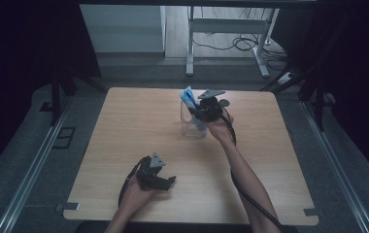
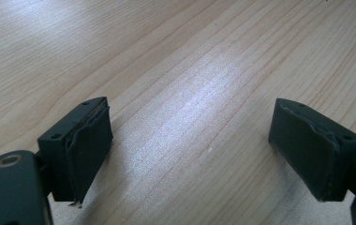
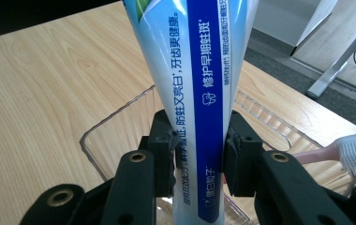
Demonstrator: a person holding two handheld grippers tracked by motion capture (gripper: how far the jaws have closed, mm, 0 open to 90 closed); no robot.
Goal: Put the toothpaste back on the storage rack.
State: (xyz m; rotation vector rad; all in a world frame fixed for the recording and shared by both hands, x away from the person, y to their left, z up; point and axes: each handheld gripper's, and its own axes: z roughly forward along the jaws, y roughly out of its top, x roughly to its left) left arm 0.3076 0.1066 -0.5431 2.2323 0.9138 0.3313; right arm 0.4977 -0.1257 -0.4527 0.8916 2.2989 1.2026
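A white and blue toothpaste tube (image 3: 199, 84) stands upright over a clear plastic cup (image 3: 120, 136), its lower end inside the cup. My right gripper (image 3: 198, 152) is shut on the tube, one jaw pressed against each side. From above, the tube (image 1: 189, 99) sticks out of the cup (image 1: 192, 127) at the table's middle back, with the right gripper (image 1: 206, 110) beside it. A pink toothbrush with white bristles (image 3: 354, 151) leans in the cup at the right. My left gripper (image 2: 190, 145) hovers open just above bare wood, near the front edge (image 1: 159, 180).
The light wooden table (image 1: 124, 126) spreads around the cup. Beyond its far edge lie grey floor, white desk legs (image 1: 190, 43) and loose cables (image 1: 243, 43). Metal rails (image 1: 32, 170) run along both sides of the table.
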